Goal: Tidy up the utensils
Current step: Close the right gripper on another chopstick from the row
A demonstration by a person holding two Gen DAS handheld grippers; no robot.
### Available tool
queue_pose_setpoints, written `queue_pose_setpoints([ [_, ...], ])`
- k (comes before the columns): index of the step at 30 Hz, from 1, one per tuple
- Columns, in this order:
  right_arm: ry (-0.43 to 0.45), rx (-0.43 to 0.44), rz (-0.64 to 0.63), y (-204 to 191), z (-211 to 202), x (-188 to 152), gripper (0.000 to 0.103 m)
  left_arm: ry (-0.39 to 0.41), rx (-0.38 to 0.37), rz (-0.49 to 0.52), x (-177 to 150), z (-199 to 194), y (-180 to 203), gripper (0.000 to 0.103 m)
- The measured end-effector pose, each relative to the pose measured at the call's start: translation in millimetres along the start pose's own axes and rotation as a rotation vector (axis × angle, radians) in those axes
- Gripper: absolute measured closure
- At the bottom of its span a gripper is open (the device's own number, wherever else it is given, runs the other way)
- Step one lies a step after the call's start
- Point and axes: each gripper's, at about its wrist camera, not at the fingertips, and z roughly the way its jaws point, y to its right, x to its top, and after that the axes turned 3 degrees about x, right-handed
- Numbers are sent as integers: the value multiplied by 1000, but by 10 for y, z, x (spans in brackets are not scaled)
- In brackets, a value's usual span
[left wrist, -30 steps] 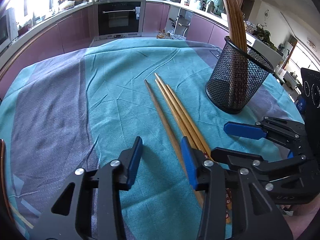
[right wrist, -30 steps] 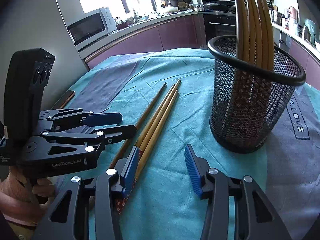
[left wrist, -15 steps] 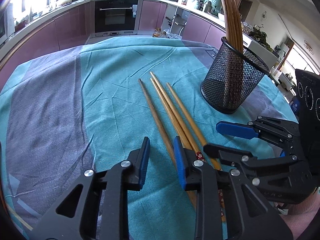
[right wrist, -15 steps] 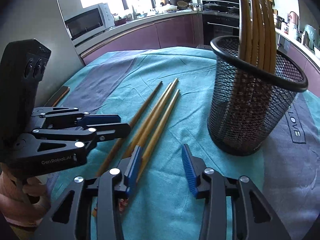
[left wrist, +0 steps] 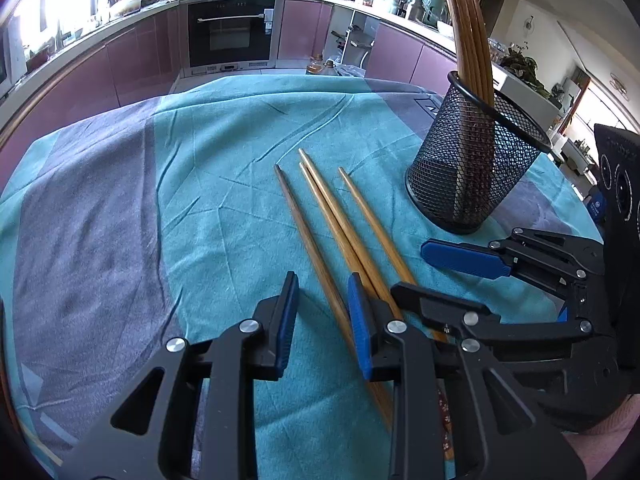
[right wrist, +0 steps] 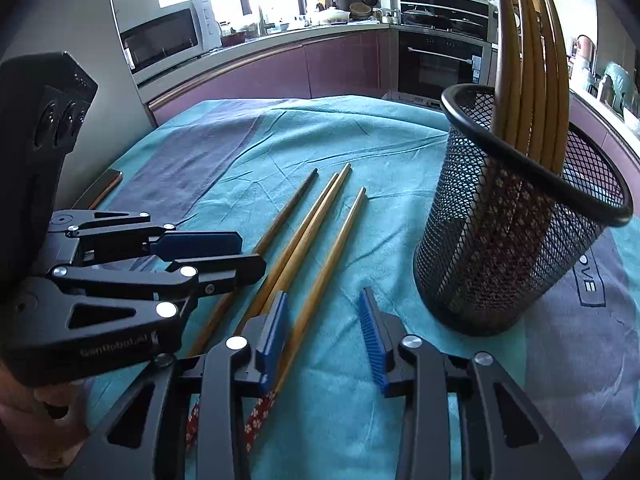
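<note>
Several wooden chopsticks [left wrist: 332,220] [right wrist: 308,224] lie side by side on the teal cloth, their patterned red ends nearest me. A black mesh cup [left wrist: 472,172] [right wrist: 512,240] holding several more chopsticks stands upright to their right. My left gripper [left wrist: 324,312] [right wrist: 250,254] straddles the darker leftmost chopstick [left wrist: 304,236]; its pads stand apart from it. My right gripper [right wrist: 322,312] [left wrist: 410,268] has the rightmost chopstick [right wrist: 336,252] between its jaws, close to the left pad. Those jaws are closing, with a gap still showing.
The teal and grey cloth [left wrist: 120,220] covers the table, and a wooden table edge [right wrist: 104,188] shows at the left. Purple kitchen cabinets, an oven [left wrist: 232,32] and a microwave [right wrist: 164,40] stand beyond. A hand [right wrist: 24,412] holds the left gripper's handle.
Both grippers' jaws have narrowed. The left gripper shifted so the dark chopstick now lies between its jaws. The rightmost chopstick has come apart from the middle pair.
</note>
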Motion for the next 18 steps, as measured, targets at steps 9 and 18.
queue_pose_setpoints([
  [9,11,77,103,200,-54,-39,95,0,-11,-11,-6,12,46,91],
  [18,53,133,126,243,-232,-67,97,25,-6,-33,-60,-120,29,95],
])
